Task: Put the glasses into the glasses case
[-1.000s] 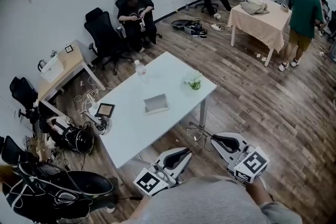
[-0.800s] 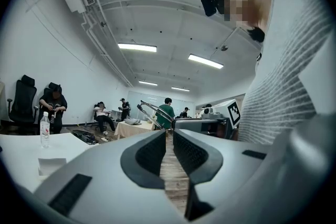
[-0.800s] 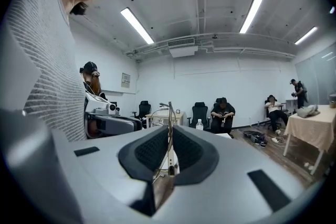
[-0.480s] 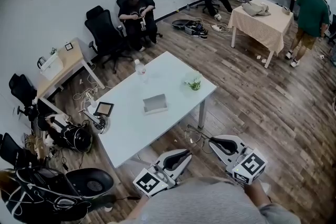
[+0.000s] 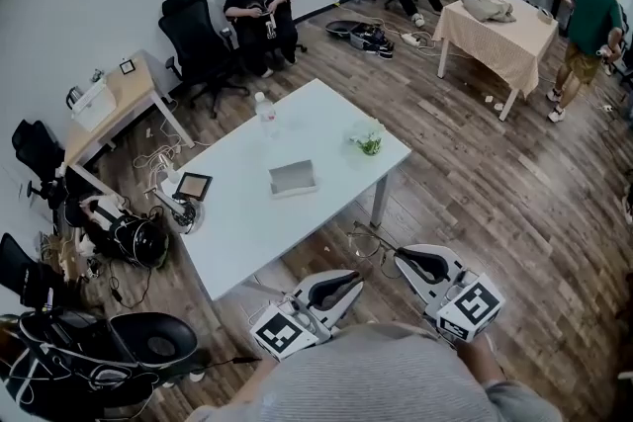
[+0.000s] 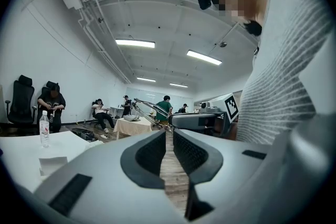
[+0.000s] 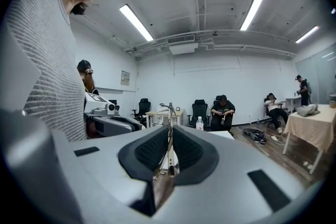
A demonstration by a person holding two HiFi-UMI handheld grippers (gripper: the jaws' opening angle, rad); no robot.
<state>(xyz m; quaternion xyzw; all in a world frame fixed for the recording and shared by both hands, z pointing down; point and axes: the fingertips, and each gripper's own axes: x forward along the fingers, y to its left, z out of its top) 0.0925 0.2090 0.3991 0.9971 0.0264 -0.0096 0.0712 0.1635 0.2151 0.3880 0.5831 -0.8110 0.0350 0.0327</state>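
The thin-framed glasses (image 5: 368, 239) hang in the air just off the near corner of the white table (image 5: 237, 232). My right gripper (image 5: 401, 259) is shut on one temple, which stands upright between its pads (image 7: 169, 136), the frame (image 7: 164, 112) sticking out past the tips. The grey glasses case (image 5: 293, 177) lies flat in the middle of the table, well beyond both grippers. My left gripper (image 5: 351, 280) sits level beside the right one. Its jaws (image 6: 169, 136) are drawn together to a thin slit with nothing between them. From it I see the glasses (image 6: 149, 109) sideways.
On the table stand a water bottle (image 5: 265, 110) at the far edge, a small green plant (image 5: 368, 141) near the right corner and a framed tablet (image 5: 194, 185) at the left. Office chairs, seated people, a cloth-covered table (image 5: 499, 35) and floor cables ring the room.
Both grippers stay about where they were, the glasses still in the right one. The person in the green shirt has walked toward the right edge of the head view.
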